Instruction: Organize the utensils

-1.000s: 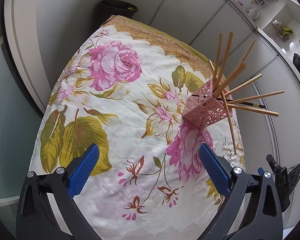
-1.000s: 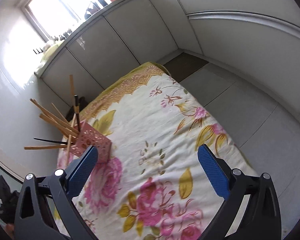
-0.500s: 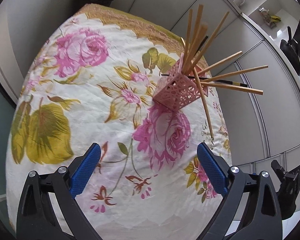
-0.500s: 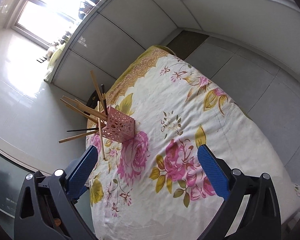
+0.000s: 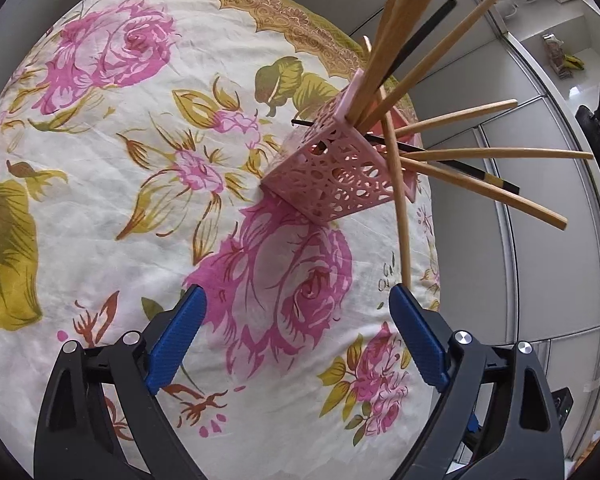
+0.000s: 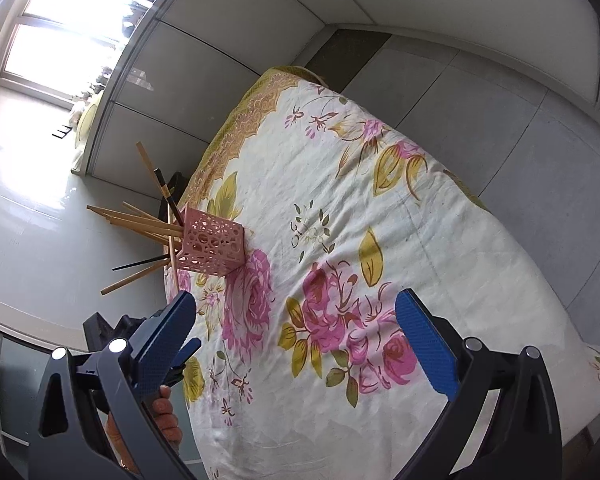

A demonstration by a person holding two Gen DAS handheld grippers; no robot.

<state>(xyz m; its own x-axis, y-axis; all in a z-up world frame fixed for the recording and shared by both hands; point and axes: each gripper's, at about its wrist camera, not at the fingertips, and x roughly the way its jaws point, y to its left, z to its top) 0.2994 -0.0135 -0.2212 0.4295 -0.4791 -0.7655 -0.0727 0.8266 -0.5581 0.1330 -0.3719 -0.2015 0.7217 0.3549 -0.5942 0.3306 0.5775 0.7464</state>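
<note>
Both the left gripper (image 5: 296, 320) and right gripper (image 6: 296, 324) hang spread wide, holding nothing, above the floral tablecloth (image 5: 112, 184). The pink lattice holder (image 5: 336, 168), bristling with chopsticks (image 5: 496, 154), stands near the cloth's edge.

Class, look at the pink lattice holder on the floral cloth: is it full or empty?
Full: the pink holder bristles with wooden chopsticks and black ones, fanning outward from its opening.

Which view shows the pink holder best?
The left wrist view: the pink holder is close and large, its lattice wall and the chopsticks fanning from it clear. The right wrist view shows it smaller, near the tablecloth's left edge.
</note>
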